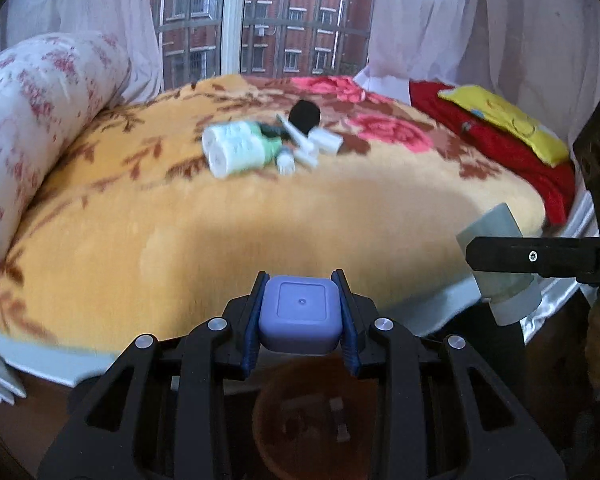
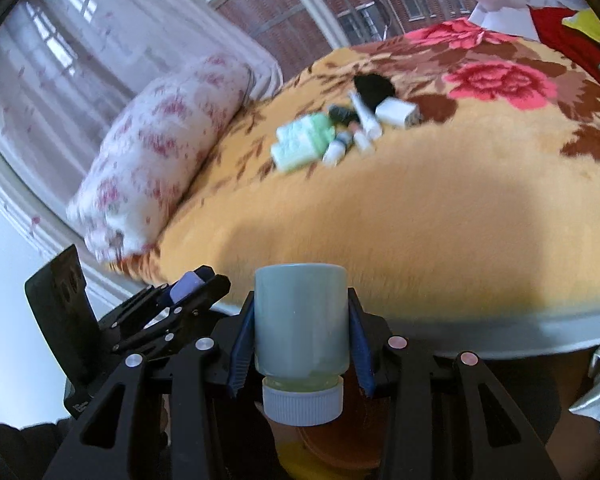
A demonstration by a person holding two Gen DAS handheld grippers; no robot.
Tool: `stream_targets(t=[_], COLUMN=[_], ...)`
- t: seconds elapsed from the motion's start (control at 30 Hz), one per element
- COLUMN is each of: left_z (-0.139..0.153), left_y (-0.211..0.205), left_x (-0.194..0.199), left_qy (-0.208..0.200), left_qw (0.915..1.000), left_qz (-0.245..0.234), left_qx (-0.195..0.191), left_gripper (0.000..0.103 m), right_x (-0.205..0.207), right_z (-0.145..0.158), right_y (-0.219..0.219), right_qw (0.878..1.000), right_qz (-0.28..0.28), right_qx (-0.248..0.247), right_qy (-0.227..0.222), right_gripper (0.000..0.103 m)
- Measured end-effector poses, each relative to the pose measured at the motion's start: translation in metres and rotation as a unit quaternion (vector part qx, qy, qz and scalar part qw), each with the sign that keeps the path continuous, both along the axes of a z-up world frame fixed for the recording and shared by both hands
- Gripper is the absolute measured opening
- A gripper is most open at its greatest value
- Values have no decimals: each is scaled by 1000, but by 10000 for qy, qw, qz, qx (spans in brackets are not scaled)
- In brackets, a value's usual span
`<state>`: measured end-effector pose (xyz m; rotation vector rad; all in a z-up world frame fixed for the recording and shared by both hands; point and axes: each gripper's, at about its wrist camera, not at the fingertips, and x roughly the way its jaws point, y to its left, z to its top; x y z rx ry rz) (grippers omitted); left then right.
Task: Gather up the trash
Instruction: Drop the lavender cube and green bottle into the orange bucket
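I am holding two pieces of trash off the edge of the bed [image 1: 260, 240]. My left gripper [image 1: 300, 316] is clamping a small lilac square container [image 1: 299, 314] between its blue pads; my right gripper [image 2: 300, 344] is clenched around a pale green bottle [image 2: 300, 320], white cap toward the camera. A brown round bin [image 1: 312, 416] is sitting directly below both grippers, so I judge this is the drop step. To do it well, I am keeping each item centred over the opening, lowering close to the rim, and releasing one at a time so nothing bounces out. The remaining clutter [image 1: 268, 144] is lying well apart, toward the middle of the bed. No label is readable; only "D" shows on the right gripper's finger in the left view.
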<state>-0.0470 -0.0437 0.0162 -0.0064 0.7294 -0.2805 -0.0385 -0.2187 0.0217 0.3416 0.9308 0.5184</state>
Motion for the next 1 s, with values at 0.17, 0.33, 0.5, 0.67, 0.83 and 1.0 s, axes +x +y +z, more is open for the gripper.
stream_targets(t=[0.17,0.33,0.5,0.67,0.83,1.0], left_z=[-36,-60,-76,-93,-98,-89], left_y=[-1,4,5,-1,9,16], left_x=[-22,-27,-26,-22,-17,-18], left_qy=[471,841,1116,1483,1612,1482], left_qw=[9988,9963,9935,9882,9867,9888], left_qz=[-157,-198,-211,-254,-65,57], left_qx=[46,-23,-4,296,179,170], left_gripper=[31,31,31,55,70,70], right_x=[-22,-31,-33,-30,-26,-26], right_z=[-29,-56,-77,-99,-112,-95], right_y=[11,15,19,21,13,-2], right_qw=[9987,9963,9931,9890,9869,9895], right_qz=[130,140,168,201,43,-6], right_qx=[-115,-195,-225,-358,-279,-142], right_qy=[484,829,1138,1423,1586,1438], right_gripper=[42,42,42,52,60,60])
